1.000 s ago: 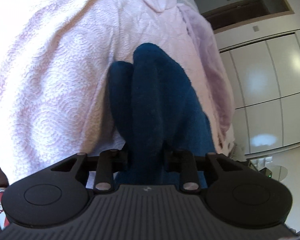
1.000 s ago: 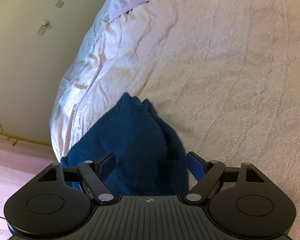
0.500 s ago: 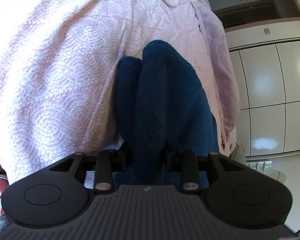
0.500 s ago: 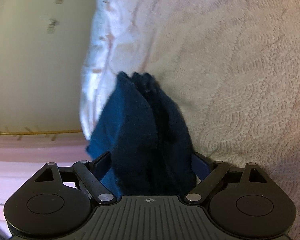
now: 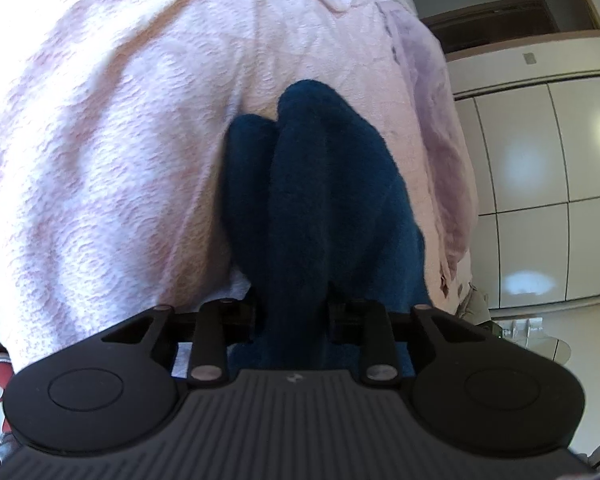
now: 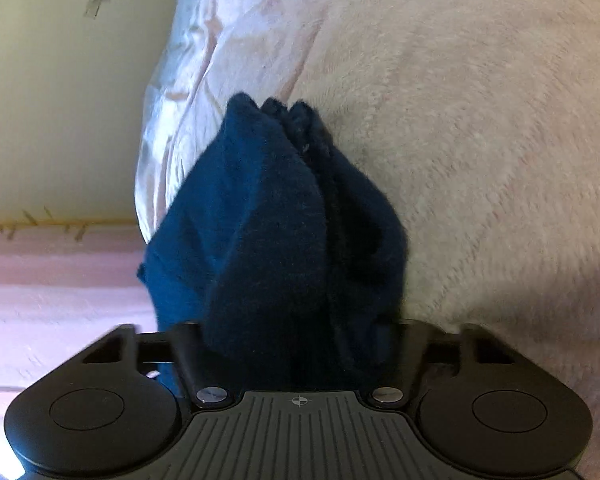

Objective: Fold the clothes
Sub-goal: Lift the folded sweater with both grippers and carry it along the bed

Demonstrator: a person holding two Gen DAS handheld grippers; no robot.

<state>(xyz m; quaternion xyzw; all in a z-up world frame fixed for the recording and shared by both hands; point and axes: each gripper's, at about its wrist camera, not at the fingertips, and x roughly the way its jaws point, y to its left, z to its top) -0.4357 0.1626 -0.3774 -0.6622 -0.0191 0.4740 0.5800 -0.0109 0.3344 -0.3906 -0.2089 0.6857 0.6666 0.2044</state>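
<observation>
Right hand-held gripper (image 6: 296, 332) lower, jaws closing on one blue garment (image 6: 276, 216).

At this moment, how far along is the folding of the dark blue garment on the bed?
Early to midway, at a guess. Done: the dark blue garment is gathered into bunched layers over the pink bedspread. In hand: the left gripper is clamped on one bunch; the right gripper has just been closing, with thick folds between its jaws. Left: no flat, squared fold is visible yet, so laying it down and smoothing remains.
</observation>
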